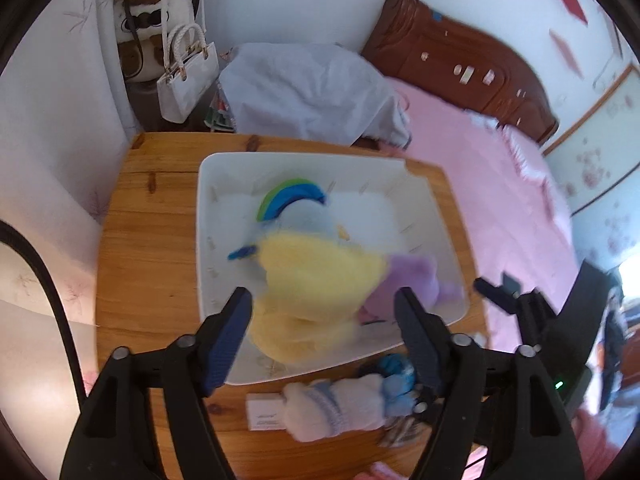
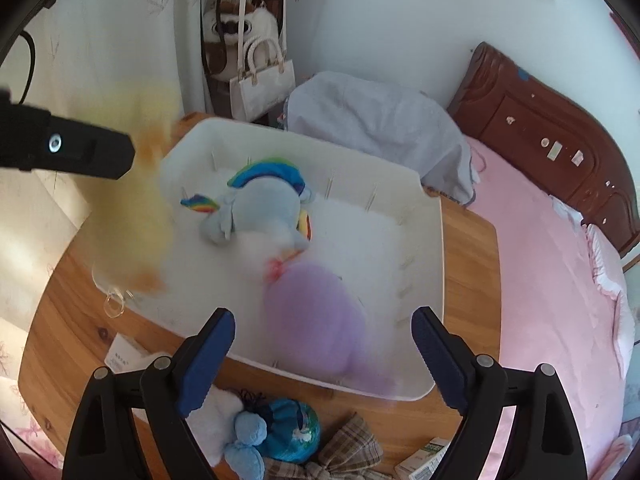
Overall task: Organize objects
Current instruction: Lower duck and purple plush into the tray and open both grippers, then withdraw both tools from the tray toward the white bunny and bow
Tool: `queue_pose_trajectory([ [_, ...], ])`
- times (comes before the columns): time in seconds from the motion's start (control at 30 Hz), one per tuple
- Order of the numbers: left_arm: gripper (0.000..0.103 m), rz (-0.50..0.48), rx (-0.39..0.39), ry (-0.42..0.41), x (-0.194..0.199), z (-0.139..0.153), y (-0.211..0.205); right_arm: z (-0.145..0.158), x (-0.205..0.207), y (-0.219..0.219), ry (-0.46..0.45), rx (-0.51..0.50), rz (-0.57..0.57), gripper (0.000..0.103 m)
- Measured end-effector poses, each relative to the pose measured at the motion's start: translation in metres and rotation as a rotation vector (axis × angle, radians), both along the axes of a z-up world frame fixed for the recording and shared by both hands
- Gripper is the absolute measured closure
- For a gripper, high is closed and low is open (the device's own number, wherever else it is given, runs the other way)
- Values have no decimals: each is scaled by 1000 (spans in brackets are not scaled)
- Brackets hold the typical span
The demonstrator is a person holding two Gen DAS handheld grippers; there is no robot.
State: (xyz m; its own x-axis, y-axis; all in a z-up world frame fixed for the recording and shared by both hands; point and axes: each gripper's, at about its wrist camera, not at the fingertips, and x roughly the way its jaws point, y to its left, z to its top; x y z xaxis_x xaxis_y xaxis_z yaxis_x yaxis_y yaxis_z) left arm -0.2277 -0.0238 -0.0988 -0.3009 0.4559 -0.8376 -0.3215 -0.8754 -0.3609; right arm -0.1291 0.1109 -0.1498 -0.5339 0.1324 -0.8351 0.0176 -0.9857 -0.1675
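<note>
A white plastic bin [image 1: 208,208] [image 2: 424,216] stands on a wooden table [image 1: 152,240] [image 2: 468,264]. In it lie a light-blue plush pony with a rainbow mane [image 2: 260,208] [image 1: 292,200] and a purple plush [image 2: 316,320] [image 1: 412,276]. A blurred yellow plush [image 1: 316,284] [image 2: 140,216] is in the air over the bin's near left edge, just beyond my open left gripper [image 1: 324,312]. My right gripper [image 2: 324,328] is open and empty above the purple plush.
On the table in front of the bin lie a white-and-blue plush [image 1: 340,404] [image 2: 240,436], a blue pouch [image 2: 292,428], a plaid bow [image 2: 340,448] and small cartons [image 1: 266,412] [image 2: 424,460]. A pink bed [image 1: 500,208] is at the right; handbags [image 1: 184,76] hang behind.
</note>
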Motion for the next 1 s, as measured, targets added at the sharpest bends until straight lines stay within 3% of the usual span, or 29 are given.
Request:
queue_pose_trajectory([
  [0.4,23,-10,61,66,7,13,-1,15,13,7,34,34,-58,5],
  [0.67,23,-58,65,206,21,29,-2,27,34,11,68,-58,-87,5],
  [0.87,23,-91,63,217,26,33,2,25,52,11,54,-163,-136,5],
  [1.0,23,-89,80,195,31,31,8,20,66,6,17,-131,-165,5],
])
